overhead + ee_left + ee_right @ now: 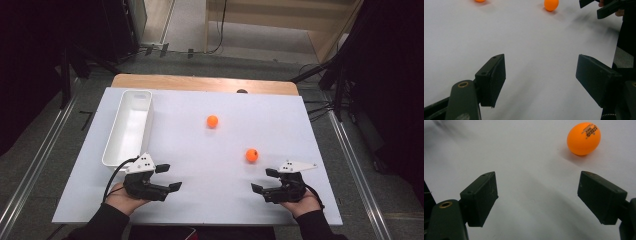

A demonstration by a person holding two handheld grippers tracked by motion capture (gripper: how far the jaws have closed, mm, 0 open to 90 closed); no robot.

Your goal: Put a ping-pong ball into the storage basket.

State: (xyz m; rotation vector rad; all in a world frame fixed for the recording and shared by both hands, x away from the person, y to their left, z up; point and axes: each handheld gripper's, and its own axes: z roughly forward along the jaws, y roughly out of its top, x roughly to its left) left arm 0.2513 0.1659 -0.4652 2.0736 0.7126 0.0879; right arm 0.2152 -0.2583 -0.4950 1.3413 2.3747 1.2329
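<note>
Two black grippers sit at the near edge of a white table sheet (200, 200), each in a person's hand: the left gripper (168, 177) and the right gripper (265, 180), both with jaws spread apart and nothing between them. Just beyond the right gripper lies a smooth orange ball (252, 155) with small printed lettering, resting on bare sheet. A second orange ball (212, 121) sits farther back, near the middle. Along the left edge stands a long white rectangular bin (126, 127). Open sheet separates everything.
</note>
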